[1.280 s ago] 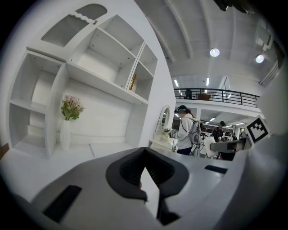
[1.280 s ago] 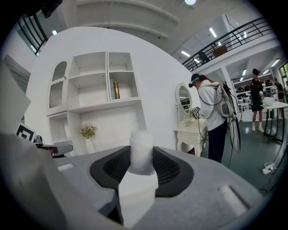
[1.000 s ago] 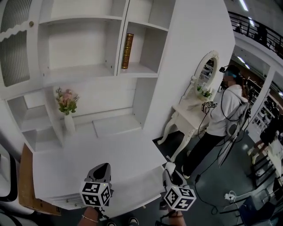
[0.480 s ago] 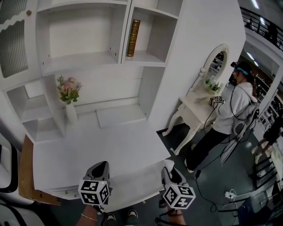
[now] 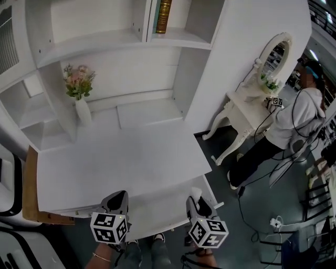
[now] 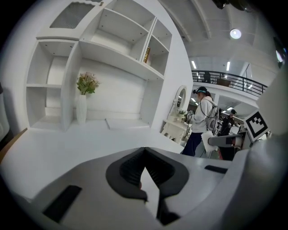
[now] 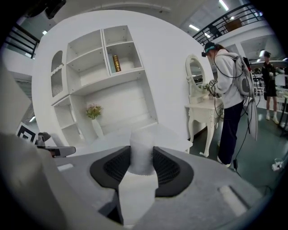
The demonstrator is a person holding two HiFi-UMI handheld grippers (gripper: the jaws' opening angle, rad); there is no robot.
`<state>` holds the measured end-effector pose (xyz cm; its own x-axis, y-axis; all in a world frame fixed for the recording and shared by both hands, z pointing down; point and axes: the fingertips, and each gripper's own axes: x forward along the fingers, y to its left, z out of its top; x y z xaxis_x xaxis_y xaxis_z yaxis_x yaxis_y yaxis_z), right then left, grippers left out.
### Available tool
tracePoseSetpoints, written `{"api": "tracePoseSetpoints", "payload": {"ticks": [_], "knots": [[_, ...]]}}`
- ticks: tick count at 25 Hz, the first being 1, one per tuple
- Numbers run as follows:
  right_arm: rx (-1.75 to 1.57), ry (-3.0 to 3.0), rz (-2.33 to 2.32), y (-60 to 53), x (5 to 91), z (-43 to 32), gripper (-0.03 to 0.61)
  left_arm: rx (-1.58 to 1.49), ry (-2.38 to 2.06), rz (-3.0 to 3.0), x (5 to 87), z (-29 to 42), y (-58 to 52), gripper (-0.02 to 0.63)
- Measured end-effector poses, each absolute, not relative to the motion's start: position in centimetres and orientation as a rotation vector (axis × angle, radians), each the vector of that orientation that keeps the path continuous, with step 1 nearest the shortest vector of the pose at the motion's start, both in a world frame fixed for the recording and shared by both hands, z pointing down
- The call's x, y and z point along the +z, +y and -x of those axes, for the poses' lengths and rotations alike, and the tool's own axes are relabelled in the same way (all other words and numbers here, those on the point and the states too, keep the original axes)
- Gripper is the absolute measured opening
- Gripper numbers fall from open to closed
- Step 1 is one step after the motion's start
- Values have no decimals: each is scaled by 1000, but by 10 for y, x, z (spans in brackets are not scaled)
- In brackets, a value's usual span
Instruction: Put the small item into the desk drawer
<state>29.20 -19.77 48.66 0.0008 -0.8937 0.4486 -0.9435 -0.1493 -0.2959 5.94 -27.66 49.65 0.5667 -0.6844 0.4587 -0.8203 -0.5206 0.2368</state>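
A white desk (image 5: pixel 121 157) with a shelf hutch fills the head view. Both grippers hover side by side over its front edge. My right gripper (image 5: pixel 195 194) (image 7: pixel 142 158) is shut on a small white cylindrical item (image 7: pixel 142 150), which stands upright between the dark pads and shows as a white tip (image 5: pixel 196 190) in the head view. My left gripper (image 5: pixel 119 196) (image 6: pixel 145 151) has its pad tips touching, with nothing seen between them. A thin strip of what may be the drawer front (image 5: pixel 65 214) shows under the desk edge at the left; I cannot tell whether the drawer is open.
A white vase (image 5: pixel 82 111) of pink flowers stands at the back left of the desk. A brown book (image 5: pixel 164 9) is upright on an upper shelf. To the right are a white vanity table (image 5: pixel 247 107) and a person (image 5: pixel 294 126) with cables. A wooden panel (image 5: pixel 29 184) sits at the desk's left.
Both grippers have sunk toward the desk's front edge, and the head view has tipped down, so the upper shelves slid out of frame. The grips look unchanged.
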Motion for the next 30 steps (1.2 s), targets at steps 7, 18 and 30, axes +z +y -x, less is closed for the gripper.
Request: {"api": "tracePoseSetpoints", "payload": {"ticks": [7, 18, 30], "knots": [[977, -1973, -2045, -194, 546, -275, 160, 514, -1166, -2326, 546, -63, -266, -6], [1041, -1954, -1961, -194, 582, -260, 160, 528, -1198, -2263, 576, -49, -257, -6], [1075, -1836, -1873, -221, 634, -280, 160, 518, -1221, -2240, 586, -39, -258, -6]]}}
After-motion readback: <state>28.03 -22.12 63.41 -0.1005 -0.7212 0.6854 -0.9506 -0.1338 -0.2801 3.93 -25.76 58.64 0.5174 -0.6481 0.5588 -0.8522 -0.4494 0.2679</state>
